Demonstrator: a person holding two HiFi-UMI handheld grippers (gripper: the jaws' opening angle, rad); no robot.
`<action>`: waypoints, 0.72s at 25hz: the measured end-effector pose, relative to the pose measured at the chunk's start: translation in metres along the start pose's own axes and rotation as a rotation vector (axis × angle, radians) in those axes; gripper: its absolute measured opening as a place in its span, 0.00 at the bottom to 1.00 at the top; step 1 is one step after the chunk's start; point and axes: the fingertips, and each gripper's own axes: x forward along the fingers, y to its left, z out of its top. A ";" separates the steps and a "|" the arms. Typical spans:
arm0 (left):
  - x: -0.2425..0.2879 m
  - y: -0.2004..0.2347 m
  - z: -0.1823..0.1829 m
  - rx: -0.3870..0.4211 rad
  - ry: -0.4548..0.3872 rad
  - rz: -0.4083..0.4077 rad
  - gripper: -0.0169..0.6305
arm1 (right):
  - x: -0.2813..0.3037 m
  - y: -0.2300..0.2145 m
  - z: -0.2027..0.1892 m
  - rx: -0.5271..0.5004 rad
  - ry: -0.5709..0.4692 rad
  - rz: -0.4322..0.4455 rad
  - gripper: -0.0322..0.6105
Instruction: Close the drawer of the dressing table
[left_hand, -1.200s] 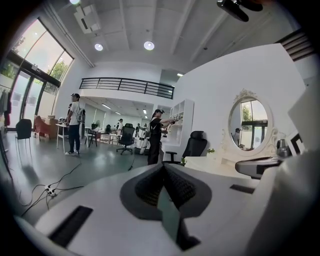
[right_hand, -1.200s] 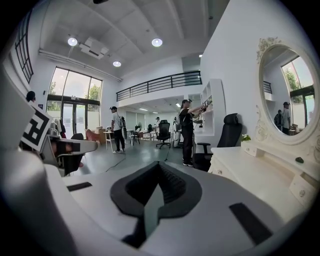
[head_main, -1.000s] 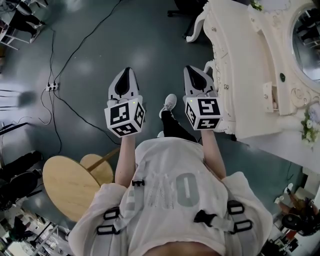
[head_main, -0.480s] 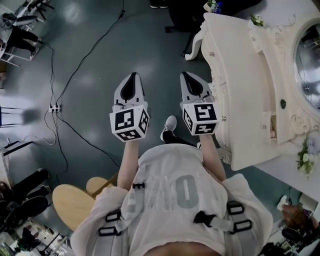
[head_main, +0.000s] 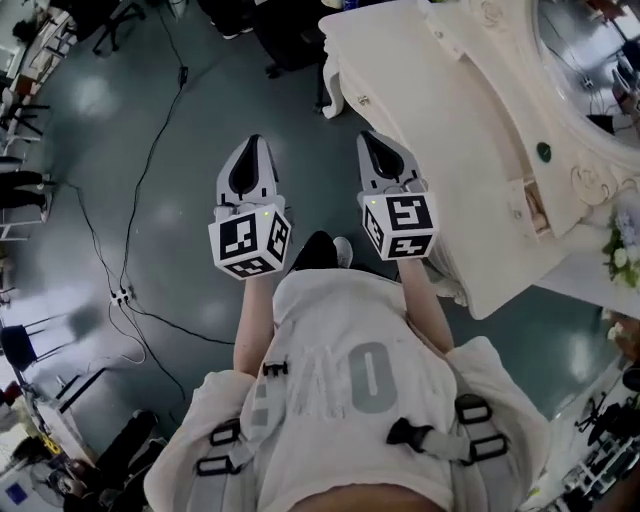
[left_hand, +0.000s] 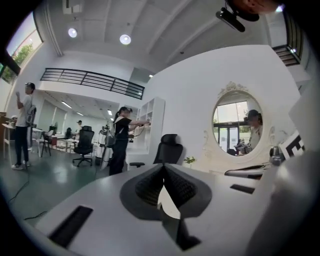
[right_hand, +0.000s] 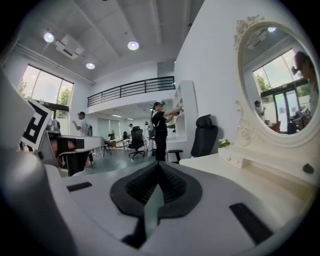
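Note:
The cream dressing table (head_main: 450, 120) with its oval mirror (head_main: 590, 60) fills the upper right of the head view. A small drawer (head_main: 528, 205) beside the mirror's base stands a little open and shows a brownish inside. My right gripper (head_main: 367, 136) is held level just left of the table's front edge, shut and empty. My left gripper (head_main: 253, 140) hovers over the floor beside it, also shut with nothing in it. From the right gripper view, past the shut right gripper (right_hand: 159, 165), I see the table top (right_hand: 260, 167) and mirror (right_hand: 280, 80). In the left gripper view the mirror (left_hand: 237, 122) is far off.
Cables (head_main: 150, 170) and a power strip (head_main: 122, 295) lie on the dark floor at the left. A black office chair (head_main: 290, 30) stands beyond the table's far corner. Flowers (head_main: 625, 245) sit on the table at the right. People stand in the room behind (right_hand: 160, 130).
Both grippers have travelled across the floor toward the dressing table, which is now closer and larger in view. The wooden stool has dropped out of view. Both stay shut.

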 end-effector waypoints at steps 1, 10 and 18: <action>0.013 -0.015 0.001 0.007 0.006 -0.051 0.05 | -0.007 -0.015 0.000 0.016 -0.001 -0.050 0.06; 0.086 -0.197 -0.002 0.058 0.033 -0.583 0.05 | -0.113 -0.150 -0.016 0.147 -0.025 -0.565 0.06; 0.084 -0.334 -0.007 0.079 0.046 -0.997 0.05 | -0.221 -0.194 -0.027 0.216 -0.057 -0.982 0.06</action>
